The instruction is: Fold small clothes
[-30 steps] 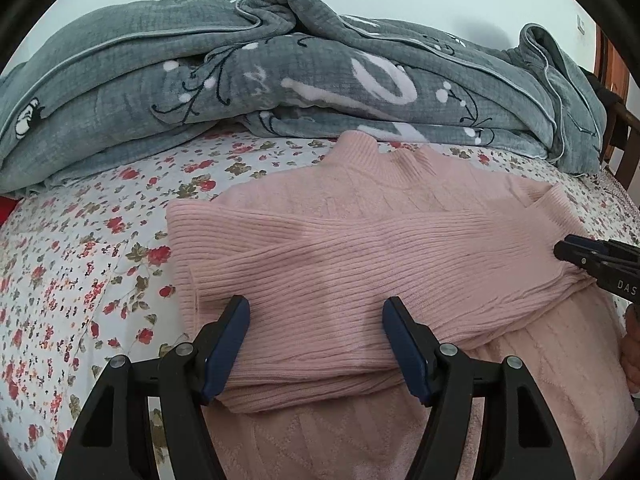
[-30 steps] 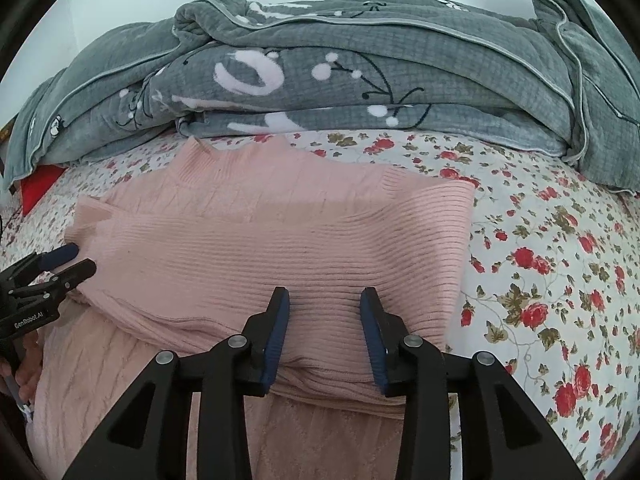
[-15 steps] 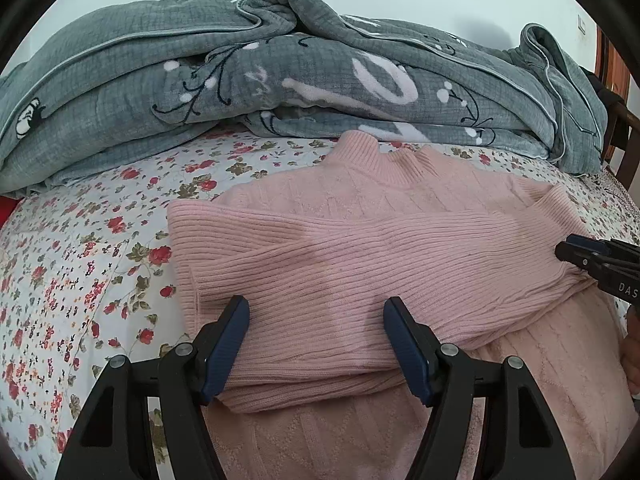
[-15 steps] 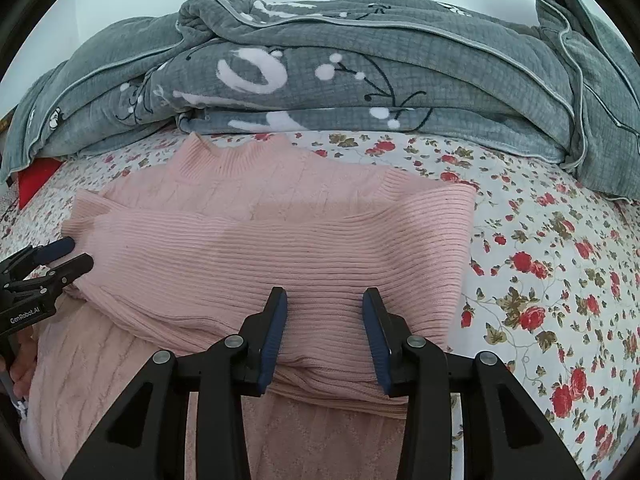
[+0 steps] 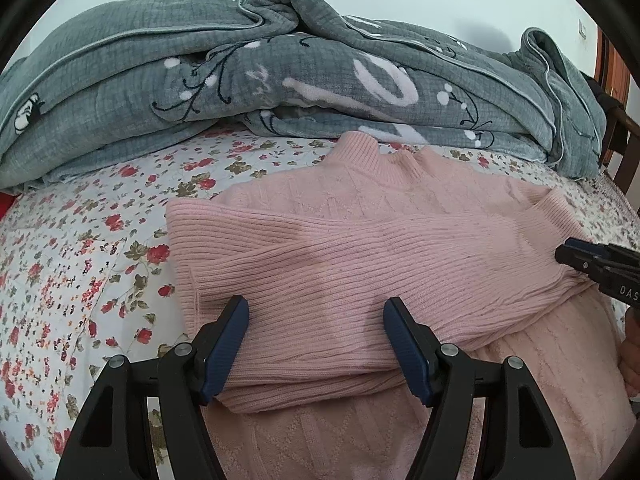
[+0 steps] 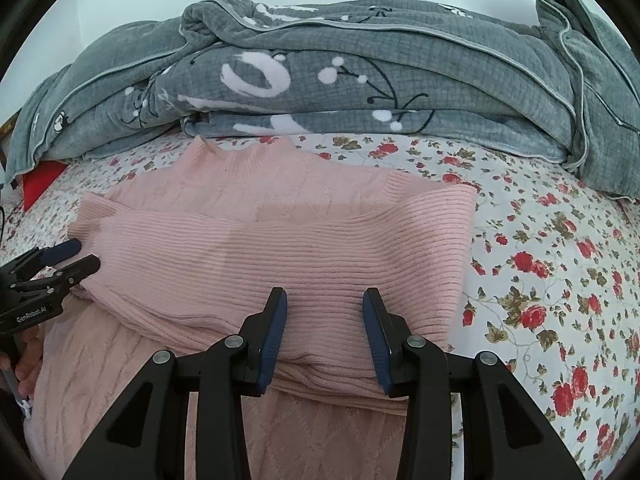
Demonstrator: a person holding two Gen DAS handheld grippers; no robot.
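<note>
Both jaws stand spread and empty, left gripper (image 5: 316,344) wider than right gripper (image 6: 325,334), poised above the pink sweater (image 5: 360,264) lying flat on the floral bedsheet (image 6: 560,280) (sleeves already crossed over its chest), seemingly to take the next fold.

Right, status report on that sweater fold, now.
Left claw and right claw open over the pink sweater, gripping nothing. Sleeves folded across. Grey blanket behind, not in the way.
</note>
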